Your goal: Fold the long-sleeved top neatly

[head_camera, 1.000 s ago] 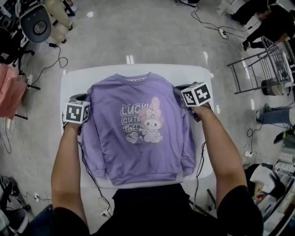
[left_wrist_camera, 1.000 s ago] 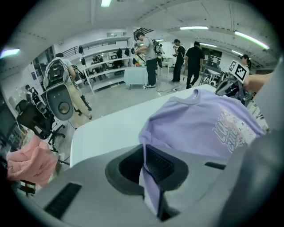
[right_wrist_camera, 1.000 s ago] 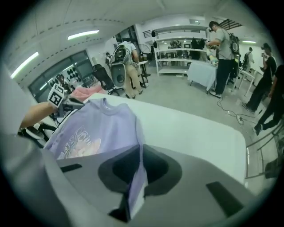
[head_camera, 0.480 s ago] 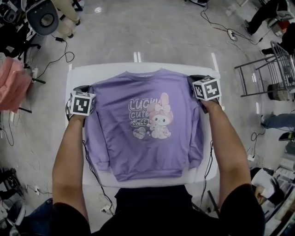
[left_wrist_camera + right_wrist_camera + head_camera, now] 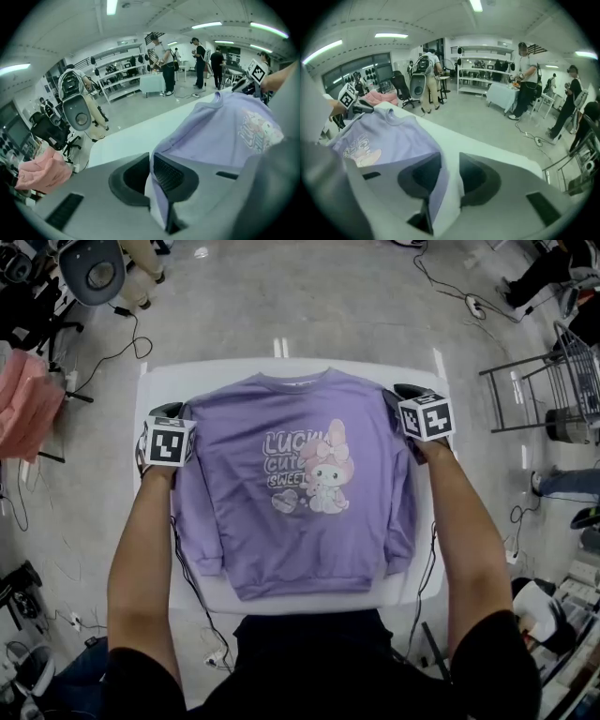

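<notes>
Table (image 5: 202,379): one, white. It carries the whole garment.

Long-sleeved top (image 5: 281,549): one, purple. It lies spread flat and face up on the table, with the neckline at the far edge and the hem at the near edge by the person. There are two sleeves, each lying down along its own side of the body, the cuffs near the hem. There is one chest print (image 5: 314,474), a cartoon figure with lettering beside it.

Left gripper (image 5: 178,412): at the top's left shoulder. Its own view shows the jaws clenched (image 5: 151,176), with a fold of purple fabric (image 5: 220,131) pinched between the ribbed pads.

Right gripper (image 5: 401,393): at the top's right shoulder. Its own view shows the jaws standing apart (image 5: 450,176), having just been opening. The shoulder edge of the fabric (image 5: 389,136) runs between them against the left-hand pad. White table shows in the gap beside the other pad, so the grip is released.

Marker cubes: two, one on the left gripper (image 5: 169,443) and one on the right gripper (image 5: 427,417).
</notes>
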{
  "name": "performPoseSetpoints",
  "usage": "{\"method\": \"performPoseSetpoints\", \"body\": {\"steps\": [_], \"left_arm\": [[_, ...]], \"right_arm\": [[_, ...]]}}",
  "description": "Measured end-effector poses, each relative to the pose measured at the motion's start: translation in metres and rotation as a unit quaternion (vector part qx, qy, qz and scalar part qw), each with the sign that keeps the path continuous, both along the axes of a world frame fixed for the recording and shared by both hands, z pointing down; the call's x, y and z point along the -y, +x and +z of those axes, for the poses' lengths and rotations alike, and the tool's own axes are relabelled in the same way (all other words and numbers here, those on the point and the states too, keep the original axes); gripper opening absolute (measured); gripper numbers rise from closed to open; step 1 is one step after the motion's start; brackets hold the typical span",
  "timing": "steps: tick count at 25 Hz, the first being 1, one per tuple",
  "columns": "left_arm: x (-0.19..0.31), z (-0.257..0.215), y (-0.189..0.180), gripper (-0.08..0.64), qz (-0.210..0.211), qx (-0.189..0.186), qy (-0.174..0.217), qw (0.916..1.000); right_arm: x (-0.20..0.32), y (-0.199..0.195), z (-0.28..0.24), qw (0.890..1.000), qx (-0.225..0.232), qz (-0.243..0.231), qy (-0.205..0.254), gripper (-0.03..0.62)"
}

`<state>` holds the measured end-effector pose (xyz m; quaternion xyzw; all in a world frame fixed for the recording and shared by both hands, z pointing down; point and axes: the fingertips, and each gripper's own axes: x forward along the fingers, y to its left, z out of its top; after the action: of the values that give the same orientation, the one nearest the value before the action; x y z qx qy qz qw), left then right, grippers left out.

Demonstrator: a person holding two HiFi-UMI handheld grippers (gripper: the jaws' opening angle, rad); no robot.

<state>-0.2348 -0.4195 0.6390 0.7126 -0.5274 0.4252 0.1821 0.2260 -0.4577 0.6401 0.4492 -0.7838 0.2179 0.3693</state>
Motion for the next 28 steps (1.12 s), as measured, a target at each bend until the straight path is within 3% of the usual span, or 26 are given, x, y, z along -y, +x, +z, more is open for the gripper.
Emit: {"method": "performPoseSetpoints", "body": {"steps": [2,6,14,21,28], "left_arm": [[-0.007,-0.012,0.000,0.019,-0.004,-0.023,0.010,0.9997],[-0.031,-0.038,-0.005,0.051,-0.003,-0.047,0.025,0.9986],[-0.096,-0.054,0.001,0.051,0.013,-0.105,0.018,0.9943],[-0.150,-0.072,0.030,0.051,0.023,-0.139,0.022,0.9898],[-0.239,-0.072,0.062,0.051,0.033,-0.164,0.013,0.9858]], "right_arm": [[-0.005,0.006,-0.013,0.999,0.027,0.026,0.025,0.150],[-0.040,0.016,-0.040,0.996,0.041,0.055,0.062,0.130],[-0.130,-0.004,-0.055,0.995,0.047,0.079,0.049,0.106],[-0.199,-0.033,-0.078,0.995,0.056,0.069,0.046,0.087],[-0.288,-0.044,-0.056,0.998,0.048,0.014,0.029,0.078]]}}
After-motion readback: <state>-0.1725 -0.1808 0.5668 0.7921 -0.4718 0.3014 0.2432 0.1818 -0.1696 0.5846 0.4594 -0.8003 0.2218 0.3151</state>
